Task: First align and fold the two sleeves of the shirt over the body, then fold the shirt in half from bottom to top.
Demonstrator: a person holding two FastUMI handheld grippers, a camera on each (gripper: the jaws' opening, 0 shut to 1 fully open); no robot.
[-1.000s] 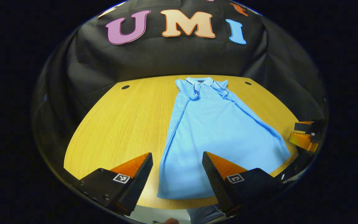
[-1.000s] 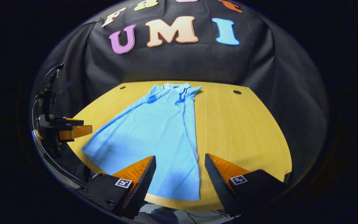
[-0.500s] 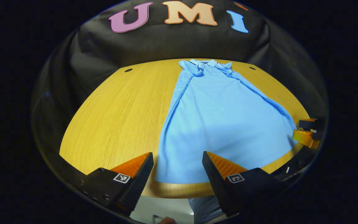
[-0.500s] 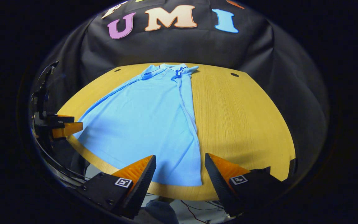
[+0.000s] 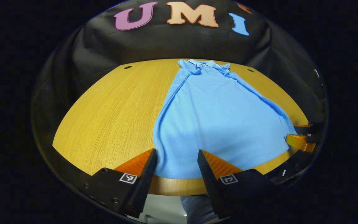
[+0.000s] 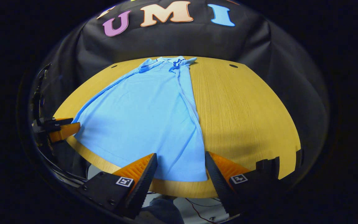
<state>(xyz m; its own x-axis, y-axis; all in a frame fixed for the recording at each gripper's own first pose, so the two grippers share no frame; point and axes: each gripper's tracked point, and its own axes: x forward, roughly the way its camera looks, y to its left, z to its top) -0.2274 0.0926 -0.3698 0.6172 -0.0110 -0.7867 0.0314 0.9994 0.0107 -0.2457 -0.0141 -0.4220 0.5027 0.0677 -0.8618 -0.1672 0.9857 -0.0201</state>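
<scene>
Your table (image 5: 110, 105) is a big round wooden one with a black cloth wall (image 5: 166, 43) behind it. The blue shirt (image 5: 216, 118) lies flat on the table, collar (image 5: 205, 63) at the far side and bottom hem (image 5: 179, 174) at the near edge. Both sleeves are already folded in over the body, so the shirt looks long and narrow. It is not yet folded in half.

Your left gripper (image 5: 176, 166) sits at the hem's left corner. Its 2 fingers are apart, 1 on each side of that corner, and they do not pinch the cloth.

Your right gripper (image 6: 180, 169) sits at the hem's right corner (image 6: 197, 177). Its 2 fingers are apart too, with the shirt between them, not pinched.

There are small dark holes (image 5: 128, 67) in the table at the far side.
</scene>
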